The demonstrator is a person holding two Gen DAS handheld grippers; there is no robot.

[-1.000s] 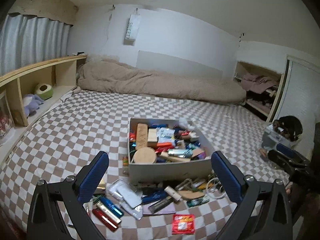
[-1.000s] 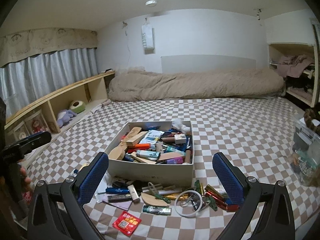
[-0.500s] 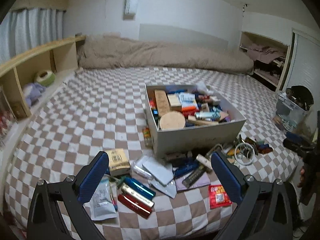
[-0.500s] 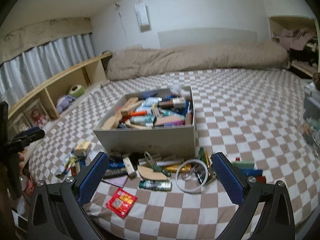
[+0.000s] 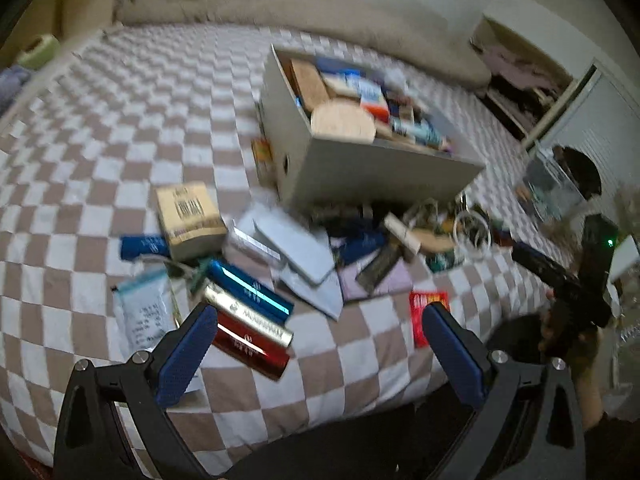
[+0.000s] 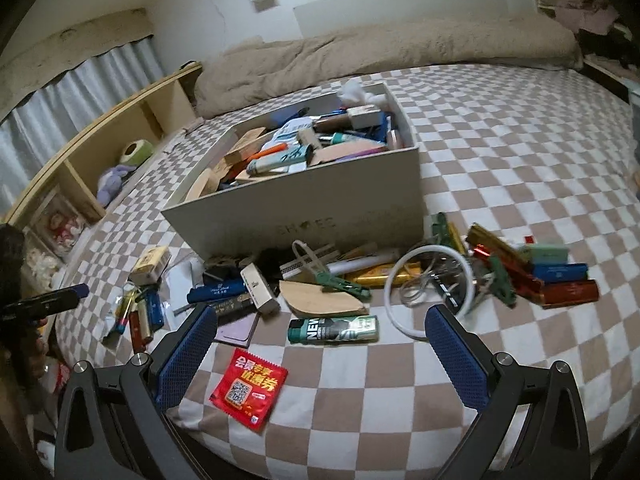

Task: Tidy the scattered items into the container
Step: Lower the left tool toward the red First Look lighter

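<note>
Left wrist view: the left gripper (image 5: 316,354) is spread wide and holds nothing. A red tube (image 5: 250,346) lies just off its left finger at about 1 o'clock, with a gold tube (image 5: 248,316) and a blue tube (image 5: 250,286) stacked side by side beyond it. A red packet (image 5: 420,316) sits just above the right finger at 12 o'clock. The box (image 5: 360,168), already heaped with things, stands at 12 o'clock from the fingers, well apart, on the checked bedcover (image 5: 120,128). The picture is blurred.

Right wrist view: the right gripper (image 6: 320,350) is also wide open and empty. The red packet (image 6: 250,388) lies between the fingers, nearer the left one, at about 7 o'clock of their midpoint. A green tube (image 6: 334,330) lies between the fingertips at 12 o'clock. A white ring (image 6: 430,288) lies just above the right finger. The box (image 6: 304,212) stands beyond the clutter at 12 o'clock.
</note>
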